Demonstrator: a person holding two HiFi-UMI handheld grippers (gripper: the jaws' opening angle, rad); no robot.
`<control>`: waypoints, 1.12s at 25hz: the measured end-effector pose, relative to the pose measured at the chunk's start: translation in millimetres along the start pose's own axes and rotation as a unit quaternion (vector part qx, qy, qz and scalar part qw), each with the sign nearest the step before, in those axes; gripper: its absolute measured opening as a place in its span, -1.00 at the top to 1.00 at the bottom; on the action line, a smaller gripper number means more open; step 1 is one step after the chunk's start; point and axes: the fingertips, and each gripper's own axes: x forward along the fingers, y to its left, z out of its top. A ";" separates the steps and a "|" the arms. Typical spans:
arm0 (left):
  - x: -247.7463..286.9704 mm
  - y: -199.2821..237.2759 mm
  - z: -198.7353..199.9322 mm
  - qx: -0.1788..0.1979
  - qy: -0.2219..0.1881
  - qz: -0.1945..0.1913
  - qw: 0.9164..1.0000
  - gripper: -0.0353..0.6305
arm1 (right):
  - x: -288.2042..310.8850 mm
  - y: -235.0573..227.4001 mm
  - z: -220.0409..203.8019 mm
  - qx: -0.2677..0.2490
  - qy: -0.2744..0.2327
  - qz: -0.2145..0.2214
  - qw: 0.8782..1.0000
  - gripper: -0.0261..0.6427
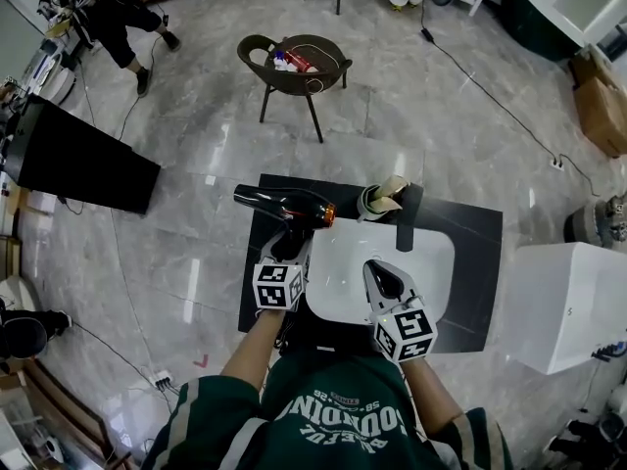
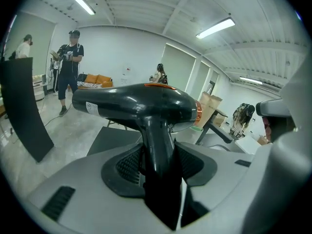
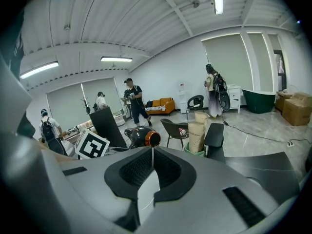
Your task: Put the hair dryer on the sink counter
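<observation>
Left gripper point(image 1: 290, 247) has its fingers clamped on the hair dryer point(image 1: 282, 204) by the handle (barrel level, over the tabletop point(image 1: 480, 233)). Right gripper point(image 1: 380, 277) holds its fingers together, empty, above the sink point(image 1: 431, 258).

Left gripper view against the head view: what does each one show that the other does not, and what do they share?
Only the left gripper view: the left gripper, jaws clamped on the handle of the hair dryer. Only the head view: the white sink basin and the right gripper over its near edge. Both: the black hair dryer with its orange ring.
</observation>
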 end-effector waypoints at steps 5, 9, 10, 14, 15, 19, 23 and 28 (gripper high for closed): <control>14.8 5.1 -9.7 -0.009 0.019 0.006 1.000 0.30 | 8.3 -5.4 -3.2 0.004 0.010 0.002 1.000 0.79; 29.4 6.8 -17.4 -0.012 0.034 0.007 0.999 0.30 | 16.2 -8.4 -10.3 0.007 0.022 0.005 1.000 0.79; 32.1 7.5 -20.9 -0.013 0.038 0.008 0.999 0.30 | 18.0 -7.8 -13.7 0.009 0.026 0.007 1.000 0.79; 47.7 8.7 -25.4 -0.016 0.050 0.010 0.999 0.30 | 23.9 -8.5 -20.2 0.014 0.034 0.010 0.999 0.79; 51.4 9.4 -25.3 -0.017 0.051 0.012 0.998 0.31 | 25.1 -8.8 -20.9 0.014 0.035 0.010 0.999 0.79; 62.5 11.8 -31.4 -0.020 0.063 0.015 0.998 0.30 | 26.8 -9.6 -25.8 0.014 0.043 0.011 0.999 0.79; 71.6 14.5 -37.7 -0.023 0.077 0.020 0.997 0.30 | 27.9 -11.0 -29.8 0.018 0.049 0.011 0.999 0.79; 81.3 15.3 -46.6 -0.026 0.096 0.024 0.995 0.30 | 29.8 -13.2 -32.5 0.020 0.054 0.009 0.998 0.79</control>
